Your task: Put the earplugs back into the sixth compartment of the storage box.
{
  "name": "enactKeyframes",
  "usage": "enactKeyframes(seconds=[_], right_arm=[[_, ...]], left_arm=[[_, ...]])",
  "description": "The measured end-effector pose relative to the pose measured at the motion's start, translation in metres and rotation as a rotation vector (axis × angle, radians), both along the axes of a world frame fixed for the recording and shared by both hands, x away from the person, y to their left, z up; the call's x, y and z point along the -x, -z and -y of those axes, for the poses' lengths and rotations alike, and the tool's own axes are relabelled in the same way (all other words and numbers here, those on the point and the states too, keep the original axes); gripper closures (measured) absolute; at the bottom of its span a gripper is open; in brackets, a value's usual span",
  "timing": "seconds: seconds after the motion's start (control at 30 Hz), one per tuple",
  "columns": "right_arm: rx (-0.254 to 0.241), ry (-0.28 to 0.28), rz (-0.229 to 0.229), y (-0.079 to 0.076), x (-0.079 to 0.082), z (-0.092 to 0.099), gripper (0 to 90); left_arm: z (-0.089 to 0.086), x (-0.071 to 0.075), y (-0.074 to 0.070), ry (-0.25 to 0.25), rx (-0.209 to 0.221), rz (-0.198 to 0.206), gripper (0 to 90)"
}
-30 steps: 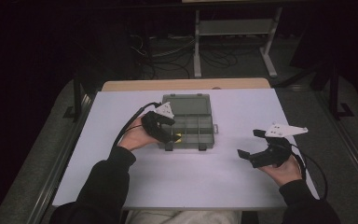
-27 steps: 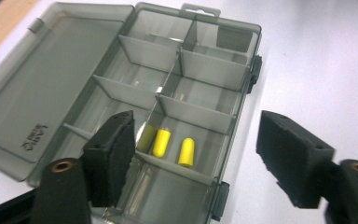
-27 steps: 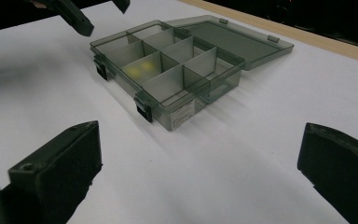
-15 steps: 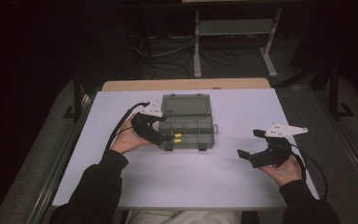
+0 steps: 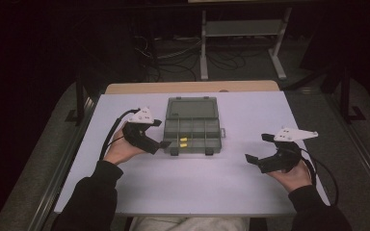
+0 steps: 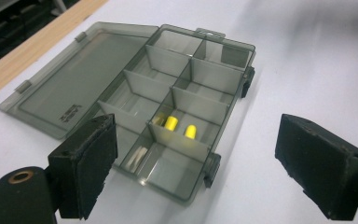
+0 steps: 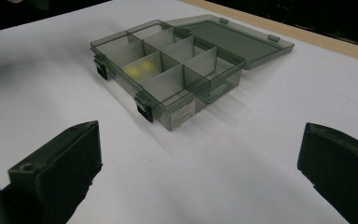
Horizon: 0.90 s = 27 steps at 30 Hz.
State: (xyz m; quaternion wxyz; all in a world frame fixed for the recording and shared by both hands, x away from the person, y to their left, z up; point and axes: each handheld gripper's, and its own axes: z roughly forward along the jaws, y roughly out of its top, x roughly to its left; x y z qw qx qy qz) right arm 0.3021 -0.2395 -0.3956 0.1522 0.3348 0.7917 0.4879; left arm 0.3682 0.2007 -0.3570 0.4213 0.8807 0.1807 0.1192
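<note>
High view looks down on a white table (image 5: 197, 187) with a smoky grey compartment box (image 5: 193, 126) lying near its middle, lid (image 5: 191, 107) thrown back flat toward the far edge. The left tool (image 5: 160, 134) sits just beside the box's left side, held in the person's left hand (image 5: 120, 150), its jaws spread apart with nothing between them; one jaw tip is very close to the box's near left corner, though contact cannot be judged. The right tool (image 5: 256, 148) hovers well apart from the box, toward the right near part of the table, held in the right hand (image 5: 294, 175), jaws likewise wide and empty. A black cable (image 5: 112, 132) loops from the left tool.

Left gripper view looks across the box (image 6: 177, 116) from close by, between two black jaws standing far apart. Dividers split the tray into two rows of cells. Two small yellow pieces (image 6: 179, 127) lie in one cell toward the near end, and a pale slim item (image 6: 137, 157) rests in the neighbouring near cell; what it is cannot be made out. The lid (image 6: 74, 77) lies open on the table at the left.

Right gripper view shows the box (image 7: 168, 70) farther off, between that tool's widely parted jaws, the yellow pieces (image 7: 137, 69) seen blurred through a wall, two black latches (image 7: 145, 111) on the near side.
</note>
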Motion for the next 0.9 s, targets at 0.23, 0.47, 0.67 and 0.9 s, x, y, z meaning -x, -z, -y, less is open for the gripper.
enactKeyframes(seconds=[0.23, 0.47, 0.67, 0.9], right_arm=[[0.002, 0.000, -0.001, 0.000, 0.000, 0.000, 0.0], [0.004, 0.000, -0.002, 0.000, 0.000, 0.000, 0.0], [0.001, 0.001, -0.003, 0.000, 0.000, 0.000, 0.0], [0.001, 0.002, -0.002, 0.000, 0.000, 0.000, 0.0]], left_arm=[[-0.020, 0.009, 0.003, -0.041, 0.050, 0.005, 11.0], [-0.030, 0.017, 0.005, -0.055, 0.088, 0.003, 6.8], [-0.034, 0.024, 0.006, -0.074, 0.115, 0.023, 0.1], [-0.048, 0.033, 0.007, -0.100, 0.177, 0.049, 0.0]])
